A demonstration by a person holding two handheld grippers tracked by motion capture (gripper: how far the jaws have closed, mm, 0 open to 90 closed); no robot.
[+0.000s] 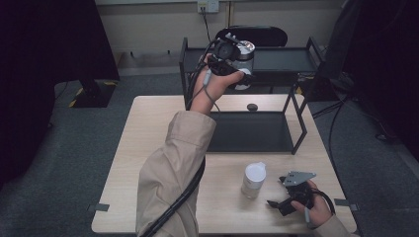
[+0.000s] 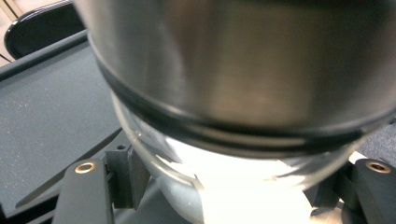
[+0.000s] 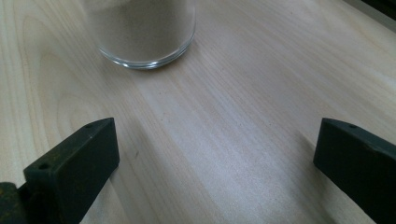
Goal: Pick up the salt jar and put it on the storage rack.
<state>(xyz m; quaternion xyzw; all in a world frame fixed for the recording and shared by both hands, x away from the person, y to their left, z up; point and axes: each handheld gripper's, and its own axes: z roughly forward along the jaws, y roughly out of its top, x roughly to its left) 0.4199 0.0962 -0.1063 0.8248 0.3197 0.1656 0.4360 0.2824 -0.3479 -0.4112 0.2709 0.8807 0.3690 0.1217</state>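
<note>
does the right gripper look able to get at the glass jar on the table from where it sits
Probably yes. The right gripper rests on the table with jaws wide open and empty, and the right gripper view shows bare wood between them and the jar just ahead. Nothing stands in between.

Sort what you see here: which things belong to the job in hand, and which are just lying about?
In the job:
left gripper
steel-lidded glass jar, clamped in it
black two-tier shelf rack

Lying about:
white-lidded jar on the table
small dark object
right gripper, open, resting
</note>
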